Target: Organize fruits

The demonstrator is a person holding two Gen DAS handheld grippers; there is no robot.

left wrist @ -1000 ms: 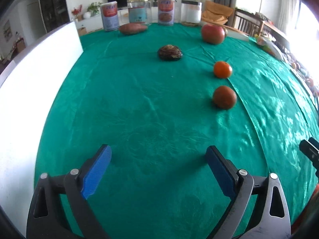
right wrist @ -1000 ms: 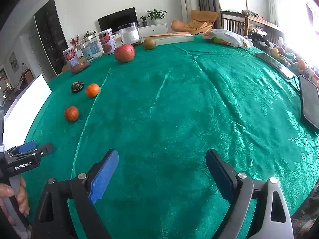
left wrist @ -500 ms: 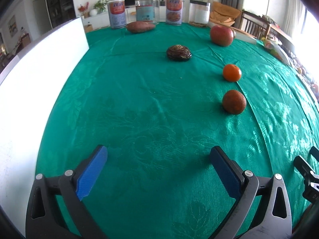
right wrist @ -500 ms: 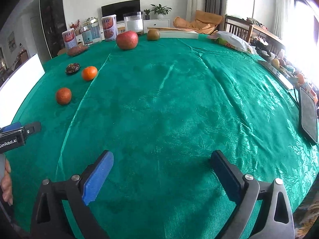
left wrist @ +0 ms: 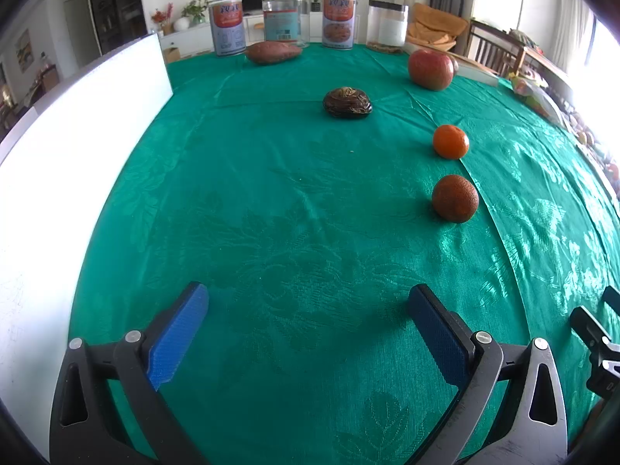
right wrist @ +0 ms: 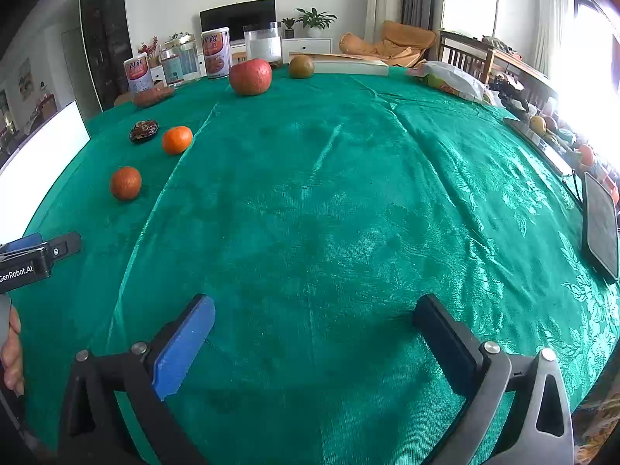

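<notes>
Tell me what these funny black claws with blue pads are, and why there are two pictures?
They are tongs that a person holds, one in each hand. Each has a small camera looking forward along its two fingers, so you get one picture from the left tongs and one from the right tongs. Both are wide open and hold nothing. Below them is a table under a shiny green cloth. On it lie a dull orange round fruit, a bright orange tangerine, a big red apple, a dark wrinkled lump and a long brown sweet potato. The right picture also shows a greenish-brown round fruit near the apple.
</notes>
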